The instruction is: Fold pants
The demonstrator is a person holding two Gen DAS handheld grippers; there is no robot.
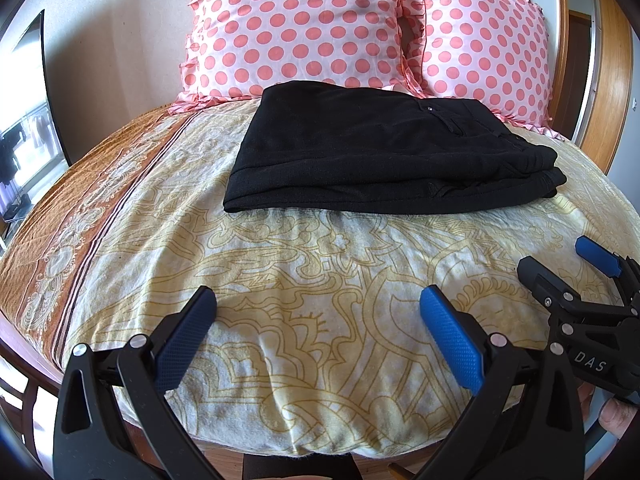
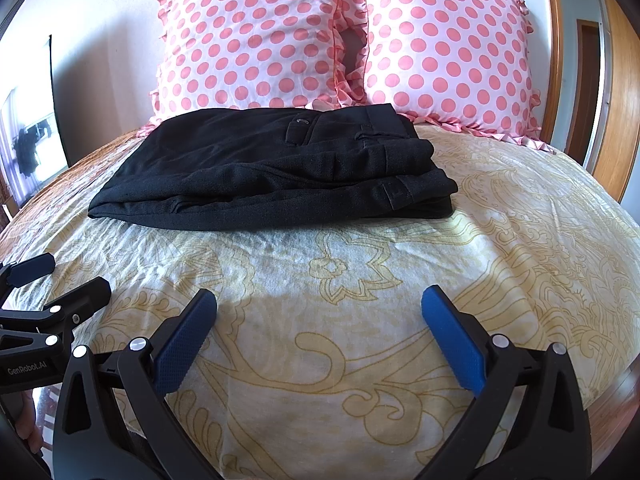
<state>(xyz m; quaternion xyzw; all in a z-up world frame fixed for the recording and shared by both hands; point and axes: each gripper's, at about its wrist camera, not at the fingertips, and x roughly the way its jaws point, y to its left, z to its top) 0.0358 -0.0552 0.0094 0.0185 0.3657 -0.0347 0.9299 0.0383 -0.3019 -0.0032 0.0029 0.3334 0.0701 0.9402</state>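
Black pants (image 1: 380,152) lie folded into a flat stack on the bed, in front of the pillows; they also show in the right wrist view (image 2: 272,172), waistband and belt loops to the right. My left gripper (image 1: 320,304) is open and empty, well short of the pants, over the bedspread. My right gripper (image 2: 320,304) is open and empty too, at the same distance. The right gripper shows at the right edge of the left wrist view (image 1: 568,264), and the left gripper shows at the left edge of the right wrist view (image 2: 60,276).
The bed has a yellow patterned bedspread (image 1: 320,264) with an orange band (image 1: 80,216) on the left. Two pink polka-dot pillows (image 2: 256,36) (image 2: 448,56) lean against the wall behind the pants. A wooden door frame (image 2: 616,92) stands at the right.
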